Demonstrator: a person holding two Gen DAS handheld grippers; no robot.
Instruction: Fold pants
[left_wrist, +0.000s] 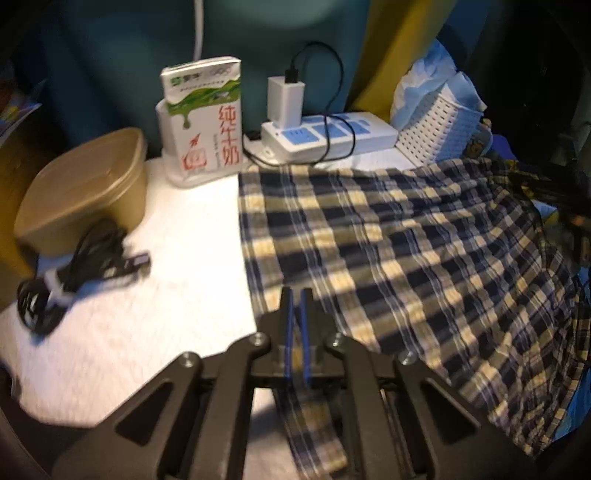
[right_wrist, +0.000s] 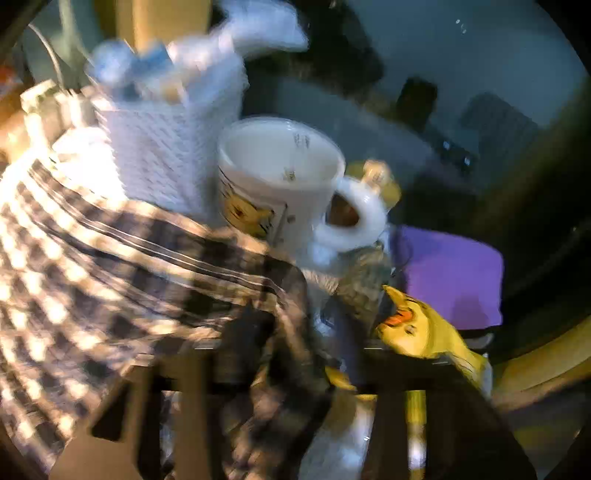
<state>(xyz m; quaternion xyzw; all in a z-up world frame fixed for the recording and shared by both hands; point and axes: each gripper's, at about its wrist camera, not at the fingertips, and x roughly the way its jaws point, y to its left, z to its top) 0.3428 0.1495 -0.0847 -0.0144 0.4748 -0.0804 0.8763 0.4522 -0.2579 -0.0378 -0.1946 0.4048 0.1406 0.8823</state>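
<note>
Plaid pants (left_wrist: 406, 236) spread on white surface (left_wrist: 166, 295).
Left tool (left_wrist: 295, 299) clamped on pants' edge; right tool (right_wrist: 295, 332) blurred, jaws apart, cloth between.

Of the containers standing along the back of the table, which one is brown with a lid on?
The brown lidded tub at the far left. The milk carton and the white perforated basket beside it are white.

The milk carton (left_wrist: 202, 118) bears large red Chinese characters "纯牛奶" down its front; its smaller print is unreadable.
</note>
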